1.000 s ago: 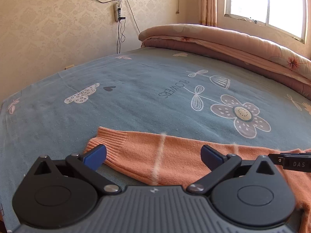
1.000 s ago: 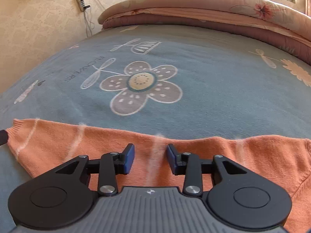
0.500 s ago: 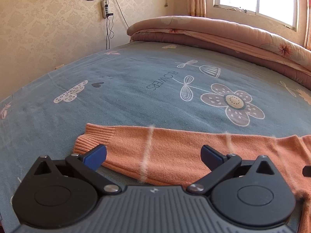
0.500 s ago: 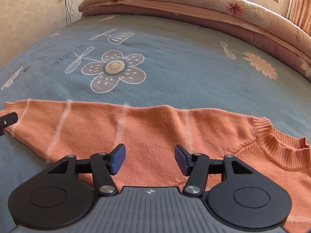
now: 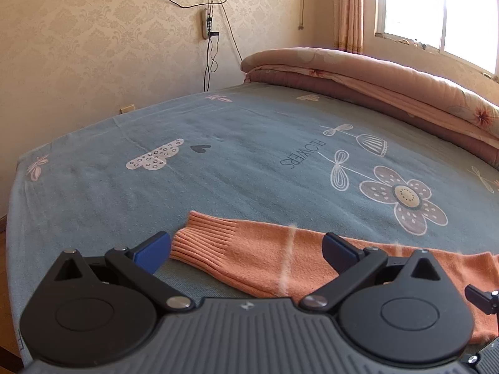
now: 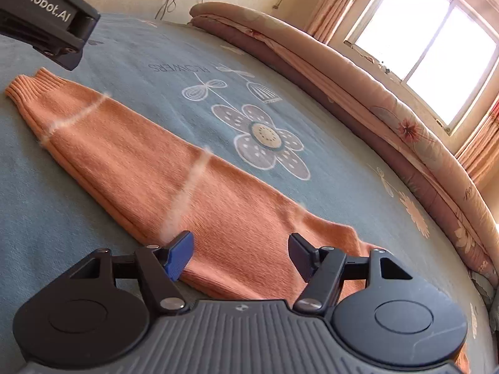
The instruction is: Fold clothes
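1. Nearest the lens, the right gripper [image 6: 240, 255] hangs with its jaws spread wide over the broad end of an orange sweater sleeve [image 6: 174, 184]; the jaws have just been opening, and the knit lies under the gap without either pad pressing on it.
2. The left gripper [image 5: 246, 254] also stands wide open, nothing clamped, its blue pad [image 5: 152, 251] just beside the ribbed cuff [image 5: 202, 237] at the sleeve's narrow end.
3. The sleeve lies flat along the near edge of a blue-grey bedspread [image 5: 218, 155], crossed by pale fuzzy stripes [image 6: 187, 187].
4. Beyond it the spread shows a printed flower [image 6: 268, 140] and the word "FLOWERS" [image 5: 301, 155].
5. A folded peach quilt [image 5: 374, 78] runs along the far side of the bed.
6. Behind that, a sunlit window [image 6: 427, 46] with curtains [image 5: 347, 9], and a power strip [image 5: 206, 23] with dangling cables on the patterned wall.
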`<state>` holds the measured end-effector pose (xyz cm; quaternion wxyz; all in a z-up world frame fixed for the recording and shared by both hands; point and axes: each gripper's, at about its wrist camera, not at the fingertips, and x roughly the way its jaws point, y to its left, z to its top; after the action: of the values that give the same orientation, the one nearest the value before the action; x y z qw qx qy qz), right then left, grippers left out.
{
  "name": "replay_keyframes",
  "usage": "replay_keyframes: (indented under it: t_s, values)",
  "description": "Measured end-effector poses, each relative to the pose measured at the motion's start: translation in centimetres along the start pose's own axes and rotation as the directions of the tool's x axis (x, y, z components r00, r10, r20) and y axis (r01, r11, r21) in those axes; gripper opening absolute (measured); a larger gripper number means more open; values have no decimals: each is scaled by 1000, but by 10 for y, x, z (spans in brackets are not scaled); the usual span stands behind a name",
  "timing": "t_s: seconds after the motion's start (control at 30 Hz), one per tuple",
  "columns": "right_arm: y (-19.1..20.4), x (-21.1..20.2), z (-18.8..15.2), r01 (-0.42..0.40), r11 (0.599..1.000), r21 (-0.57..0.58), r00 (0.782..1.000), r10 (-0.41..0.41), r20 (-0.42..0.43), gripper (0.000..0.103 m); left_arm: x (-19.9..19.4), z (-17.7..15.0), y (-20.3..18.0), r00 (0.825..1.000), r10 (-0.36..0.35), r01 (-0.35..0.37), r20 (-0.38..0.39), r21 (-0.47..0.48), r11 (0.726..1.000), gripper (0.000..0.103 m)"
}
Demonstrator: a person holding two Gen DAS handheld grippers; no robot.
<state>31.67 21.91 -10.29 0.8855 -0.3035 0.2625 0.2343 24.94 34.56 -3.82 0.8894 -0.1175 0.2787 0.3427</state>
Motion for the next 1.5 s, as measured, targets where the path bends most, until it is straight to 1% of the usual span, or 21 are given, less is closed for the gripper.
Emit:
replay_keyframes:
  t_s: [0.1, 0.23, 0.3, 0.37, 0.4, 0.47, 0.57, 0.6, 0.63, 0.67, 0.7, 0.77, 0.87, 1.0, 1.07, 1.17, 1.23, 1.27, 1.3, 1.43, 1.5]
  values:
    - [-2, -3, 10, -146, 988, 55, 989, 144, 30, 71, -2, 2, 12, 1000, 19, -19, 10, -33, 999, 102]
    - [-25, -7, 15, -235, 958, 162, 972, 228, 63, 73, -2, 3, 25, 999, 50, -49, 17, -84, 995, 102]
    - [-33, -4, 16, -198, 958, 205, 980, 191, 54, 79, -2, 3, 28, 999, 52, -50, 16, -99, 994, 102]
    - [-35, 6, 15, -135, 963, 232, 991, 136, 11, 79, -2, 3, 27, 999, 40, -39, 17, -95, 995, 102]
    - [-34, 10, 14, -136, 959, 247, 990, 142, -5, 79, -2, 3, 26, 999, 34, -32, 17, -89, 996, 102]
    - [-25, 19, 13, -211, 935, 283, 974, 226, -20, 79, -2, 3, 24, 999, 30, -29, 20, -81, 996, 102]
    - [1, 22, 20, -262, 925, 275, 963, 270, 9, 79, -3, 3, 25, 999, 39, -37, 23, -83, 996, 102]
    - [4, 22, 24, -300, 914, 275, 952, 306, 21, 78, -2, 3, 26, 999, 43, -41, 23, -91, 995, 102]
    - [0, 21, 28, -361, 883, 298, 929, 368, 35, 79, -2, 3, 27, 999, 44, -41, 23, -98, 994, 102]
    - [-6, 21, 31, -435, 838, 330, 895, 444, 51, 79, -1, 3, 27, 999, 42, -39, 21, -101, 994, 102]
    - [-12, 18, 32, -470, 812, 347, 875, 480, 62, 79, 0, 3, 26, 999, 37, -35, 19, -99, 994, 102]
    - [-27, 9, 33, -448, 824, 346, 889, 453, 71, 79, 0, 2, 21, 1000, 23, -22, 16, -81, 996, 102]
    - [-67, 1, 26, -357, 869, 344, 931, 359, 62, 79, 1, 2, 13, 1000, 2, -2, 13, -56, 998, 102]
    - [-137, 5, 1, -225, 883, 412, 970, 242, 12, 79, 2, 1, 6, 1000, -18, 18, 7, -40, 999, 102]
    - [-176, 13, -16, -156, 879, 450, 983, 185, -20, 79, 3, 1, 2, 1000, -20, 20, 4, -29, 999, 102]
    - [-228, 26, -40, -122, 829, 545, 985, 167, -33, 76, 0, 0, -6, 1000, -21, 21, 10, -12, 1000, 102]
    - [-255, 35, -53, -134, 767, 628, 980, 198, -32, 66, -1, 0, -13, 999, -32, 32, 15, 11, 999, 102]
    - [-266, 40, -58, -136, 742, 657, 977, 210, -34, 56, -2, -1, -16, 999, -36, 36, 16, 21, 999, 102]
    - [-272, 46, -62, -126, 732, 670, 977, 210, -46, 48, -2, -1, -19, 999, -38, 38, 16, 32, 999, 102]
    - [-279, 73, -72, -115, 717, 688, 968, 236, -83, 42, -2, -2, -32, 999, -36, 35, 16, 77, 996, 102]
    - [-277, 85, -75, -103, 730, 675, 966, 234, -106, 42, -2, -2, -36, 999, -35, 34, 18, 91, 995, 102]
